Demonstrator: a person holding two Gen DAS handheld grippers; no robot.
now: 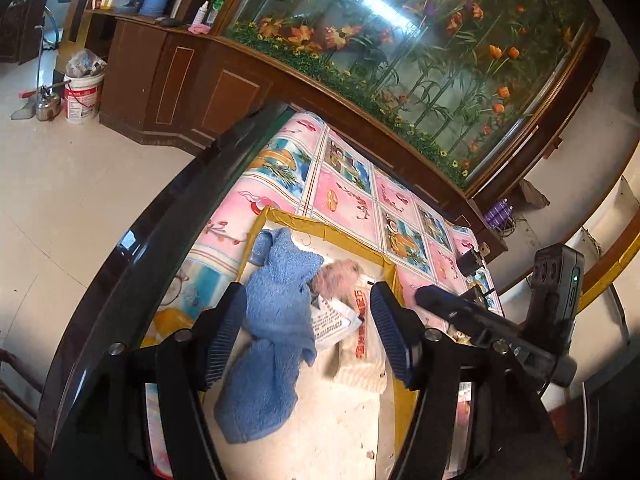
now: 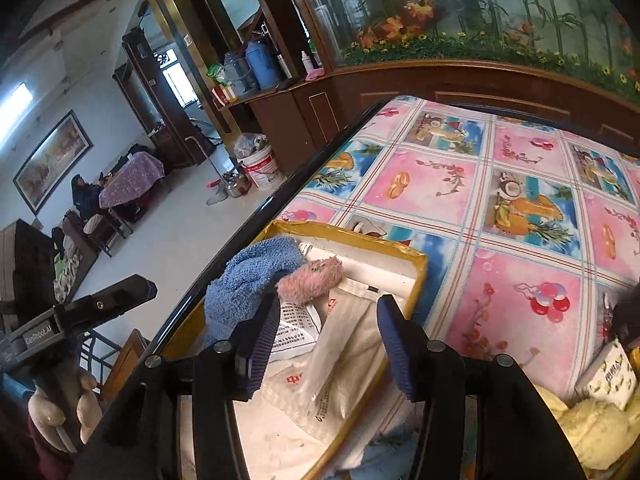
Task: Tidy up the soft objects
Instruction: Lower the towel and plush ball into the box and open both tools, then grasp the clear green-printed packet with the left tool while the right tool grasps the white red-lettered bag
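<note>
Task looks partly done. Shallow box w/ yellow-taped rim (image 1: 344,240) already holds a blue terry towel (image 1: 276,320), a pink fuzzy item (image 1: 340,276) and flat white printed bags (image 2: 348,360), all loosely piled, nothing folded. Towel is crumpled, draped lengthwise along the box's table-edge side; pink piece sits touching its far end, on top of the bags. Left to do, I'd guess: a pale yellow soft thing (image 2: 592,428) outside the box, to its right on the floral tablecloth (image 2: 500,184). L gripper (image 1: 308,332) jaws spread, empty, over the towel. R gripper (image 2: 328,344) also spread, empty, over the bags.
</note>
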